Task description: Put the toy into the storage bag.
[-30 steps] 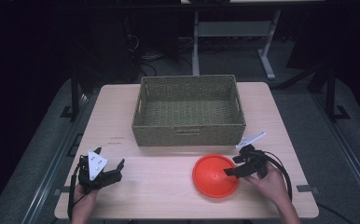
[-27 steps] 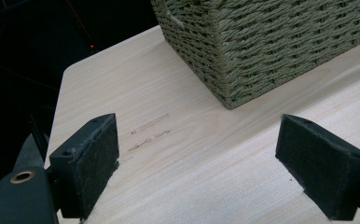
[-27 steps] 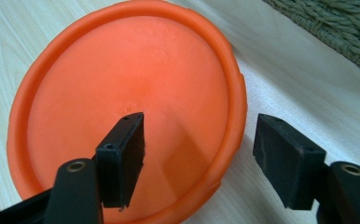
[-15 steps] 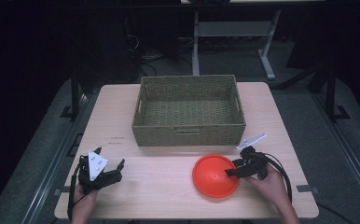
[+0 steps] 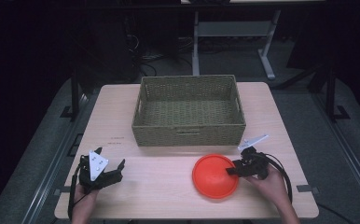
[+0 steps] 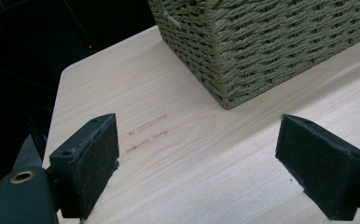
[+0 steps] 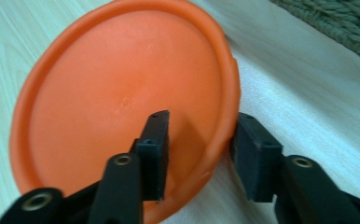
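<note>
An orange plate (image 5: 214,176) lies on the wooden table (image 5: 159,186), in front of the woven basket (image 5: 187,133). My right gripper (image 5: 231,170) reaches it from the right and is open. In the right gripper view its jaws straddle the rim of the plate (image 7: 122,102), one inside the dish and one outside, so the gripper (image 7: 199,126) has a gap left to the rim. My left gripper (image 5: 110,156) rests near the table's front left corner. It stands wide open (image 6: 197,140) over bare wood, with nothing between its pads.
The olive-green basket (image 6: 262,46) stands at the middle back of the table and looks empty. Small dark marks (image 6: 145,130) are printed on the wood near the left gripper. Dark floor and a desk frame (image 5: 234,32) lie beyond the table.
My right gripper has edged slightly left onto the plate's rim. The left gripper and the plate have stayed where they were.
</note>
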The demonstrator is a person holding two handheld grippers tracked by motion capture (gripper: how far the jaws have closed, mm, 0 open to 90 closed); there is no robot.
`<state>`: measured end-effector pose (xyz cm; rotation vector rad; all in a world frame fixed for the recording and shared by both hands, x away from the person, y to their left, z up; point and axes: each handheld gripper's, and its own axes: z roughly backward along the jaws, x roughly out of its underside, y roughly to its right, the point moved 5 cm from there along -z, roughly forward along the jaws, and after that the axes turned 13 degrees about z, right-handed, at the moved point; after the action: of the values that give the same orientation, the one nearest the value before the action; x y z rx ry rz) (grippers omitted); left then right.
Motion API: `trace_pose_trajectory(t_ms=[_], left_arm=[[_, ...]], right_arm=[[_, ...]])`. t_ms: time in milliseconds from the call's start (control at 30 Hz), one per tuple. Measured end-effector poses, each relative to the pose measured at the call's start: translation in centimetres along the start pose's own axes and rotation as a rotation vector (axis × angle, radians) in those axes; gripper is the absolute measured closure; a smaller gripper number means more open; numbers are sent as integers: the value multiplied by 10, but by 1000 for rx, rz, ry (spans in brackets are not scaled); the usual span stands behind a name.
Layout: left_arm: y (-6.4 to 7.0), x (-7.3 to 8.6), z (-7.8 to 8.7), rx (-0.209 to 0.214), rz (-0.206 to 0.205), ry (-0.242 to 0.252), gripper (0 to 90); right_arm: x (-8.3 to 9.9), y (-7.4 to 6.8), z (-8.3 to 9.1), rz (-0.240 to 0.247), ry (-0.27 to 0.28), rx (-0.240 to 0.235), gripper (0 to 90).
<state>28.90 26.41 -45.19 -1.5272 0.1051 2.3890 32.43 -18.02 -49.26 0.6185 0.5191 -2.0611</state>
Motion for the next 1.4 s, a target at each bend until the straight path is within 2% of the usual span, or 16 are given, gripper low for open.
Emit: trace_pose_trajectory(t_ms=[233, 300, 433, 533, 667, 900, 1167, 1333, 1367, 1400], left_arm=[[1, 0, -1, 3, 1, 4, 128], [2, 0, 0, 1, 0, 6, 129], [1, 0, 0, 1, 2, 8, 128], [1, 0, 0, 1, 3, 6, 128], [1, 0, 0, 0, -12, 1, 128], [0, 0, 0, -5, -3, 2, 128], [0, 0, 0, -6, 2, 6, 128], [0, 0, 1, -7, 0, 7, 128], [0, 0, 2, -8, -1, 7, 128], [0, 0, 2, -8, -2, 7, 128]], right_arm=[[-1, -1, 7, -2, 25, 13, 668], [-4, -3, 12, -10, 46, 14, 711], [-8, -7, 20, 4, 53, 31, 741], [-14, -11, 25, 19, 83, 39, 775], [-19, -17, 30, 38, 103, 47, 793], [-27, -25, 39, 65, 129, 60, 817], [-40, -36, 52, 111, 123, 75, 819], [-48, -36, 63, 131, 116, 98, 819], [-49, -34, 65, 152, 116, 105, 819], [-51, -35, 66, 141, 113, 103, 819]])
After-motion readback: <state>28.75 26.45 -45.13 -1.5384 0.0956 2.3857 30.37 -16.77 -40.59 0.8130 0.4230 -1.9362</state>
